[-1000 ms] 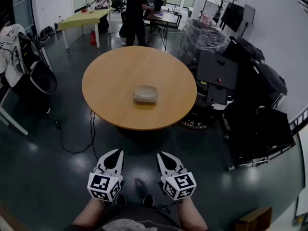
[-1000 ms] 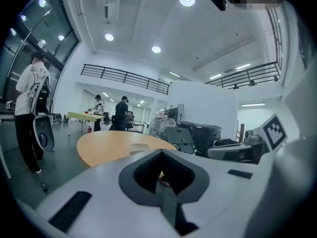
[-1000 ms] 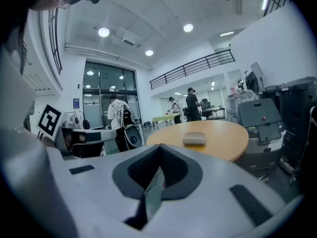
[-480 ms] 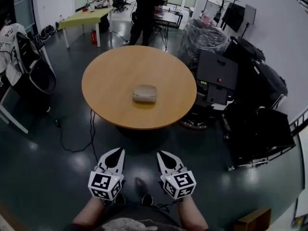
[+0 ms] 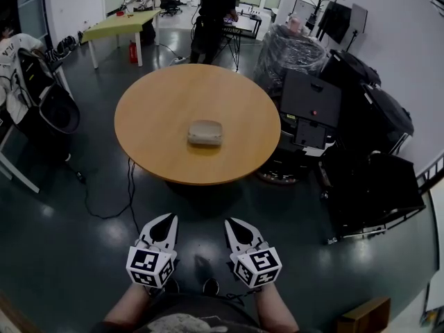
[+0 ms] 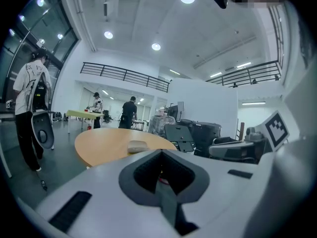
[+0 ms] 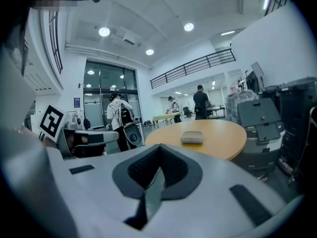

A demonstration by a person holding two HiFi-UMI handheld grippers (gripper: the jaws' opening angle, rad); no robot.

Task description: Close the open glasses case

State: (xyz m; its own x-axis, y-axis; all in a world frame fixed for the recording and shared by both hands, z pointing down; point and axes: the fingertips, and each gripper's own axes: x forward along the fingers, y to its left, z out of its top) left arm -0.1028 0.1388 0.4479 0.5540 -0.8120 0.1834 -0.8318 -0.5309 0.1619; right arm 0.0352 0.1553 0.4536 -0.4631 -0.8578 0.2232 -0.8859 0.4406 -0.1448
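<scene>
A grey glasses case (image 5: 205,132) lies near the middle of the round wooden table (image 5: 152,151). It is too far off to tell how its lid stands. Both grippers hang low by the person's body, well short of the table. The left gripper (image 5: 164,222) and the right gripper (image 5: 236,226) are side by side, each shut with nothing in it. Beyond the shut left gripper (image 6: 162,187), the left gripper view shows the case (image 6: 137,146) on the table. The right gripper view also has the case (image 7: 192,137), past the shut right gripper (image 7: 151,185).
Black equipment carts (image 5: 312,109) and a plastic-wrapped stack (image 5: 291,50) crowd the table's right side. A cable (image 5: 111,207) trails on the dark floor at left. A person with a backpack (image 5: 21,61) stands at far left. Two people (image 5: 216,9) work at tables behind.
The table and case sit slightly further left and up in the view. The person in black at the back has shifted right. Both grippers stay where they were, shut.
</scene>
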